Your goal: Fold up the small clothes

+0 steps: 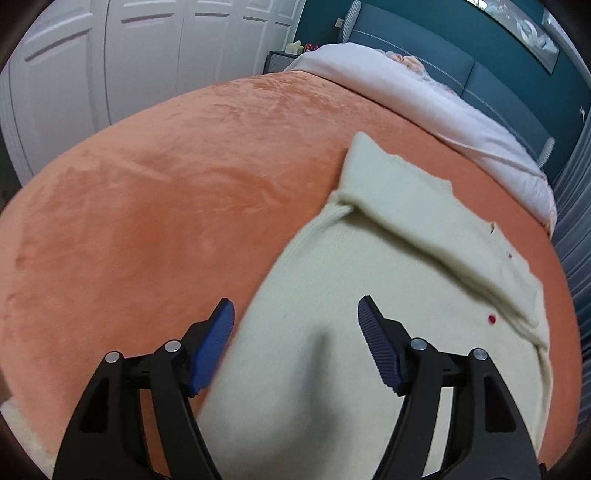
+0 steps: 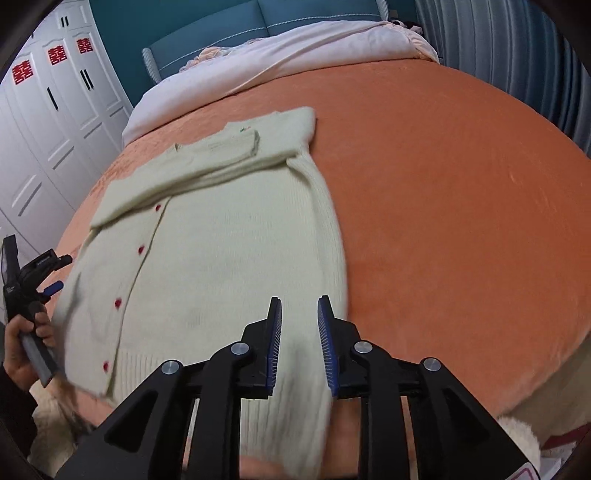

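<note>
A cream knitted cardigan with red buttons lies flat on the orange blanket, hem nearest me. Its sleeves are folded across the chest. In the right wrist view my right gripper hovers over the hem's right side, jaws a narrow gap apart with nothing pinched between them. In the left wrist view my left gripper stands wide open above the cardigan, near its left edge, holding nothing. A folded sleeve lies beyond it. A hand holds the left tool at the cardigan's left edge.
The orange blanket covers the bed, with wide bare areas on both sides of the cardigan. A pale duvet is bunched at the teal headboard. White wardrobe doors stand on the left, a grey curtain on the right.
</note>
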A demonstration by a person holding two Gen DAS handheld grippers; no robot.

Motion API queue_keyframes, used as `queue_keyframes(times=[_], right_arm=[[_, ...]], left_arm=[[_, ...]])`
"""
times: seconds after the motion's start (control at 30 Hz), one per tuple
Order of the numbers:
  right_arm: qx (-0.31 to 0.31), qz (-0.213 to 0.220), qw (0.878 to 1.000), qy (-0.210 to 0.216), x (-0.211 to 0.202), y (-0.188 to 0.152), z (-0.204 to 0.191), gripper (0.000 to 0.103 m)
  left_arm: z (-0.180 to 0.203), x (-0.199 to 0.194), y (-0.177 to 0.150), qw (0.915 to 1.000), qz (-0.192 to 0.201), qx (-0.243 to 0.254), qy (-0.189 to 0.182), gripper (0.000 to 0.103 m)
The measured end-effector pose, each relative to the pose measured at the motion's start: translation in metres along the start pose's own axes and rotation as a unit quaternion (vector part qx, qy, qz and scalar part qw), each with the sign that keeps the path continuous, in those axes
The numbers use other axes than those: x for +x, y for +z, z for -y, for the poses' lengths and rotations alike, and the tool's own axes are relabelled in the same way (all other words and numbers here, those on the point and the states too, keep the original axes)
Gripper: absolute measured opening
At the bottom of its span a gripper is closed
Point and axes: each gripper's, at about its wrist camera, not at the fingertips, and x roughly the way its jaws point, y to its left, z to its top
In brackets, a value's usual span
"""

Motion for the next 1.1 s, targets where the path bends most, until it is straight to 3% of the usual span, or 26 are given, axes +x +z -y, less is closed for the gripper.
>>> queue_keyframes(times=[0.13, 0.47, 0.8, 0.87, 1.1], right_arm=[[0.020, -0.022, 1.000, 0.007, -0.017, -0.037, 0.003, 0.025], [0.027, -0.028, 0.999, 0.002, -0.037, -0.066, -0.018, 0.038], [0.022, -0.028, 0.999, -0.002, -0.045, -0.080, -0.025, 0.043], [0.015, -0.028, 0.999, -0.004, -0.045, -0.082, -0.027, 0.043], [0.006, -0.021, 1.000, 0.014, -0.039, -0.065, -0.038, 0.043]], left_arm=[[-0.005, -0.035, -0.025, 0.9985, -0.009, 0.038, 0.039, 0.068], [-0.002, -0.080, -0.059, 0.9945, -0.015, 0.088, 0.055, 0.070], [-0.015, -0.091, -0.072, 0.9957, -0.035, 0.071, 0.048, 0.071], [-0.018, -0.090, -0.074, 0.9960, -0.042, 0.067, 0.043, 0.075], [-0.024, -0.086, -0.063, 0.9985, -0.052, 0.015, -0.008, 0.076]])
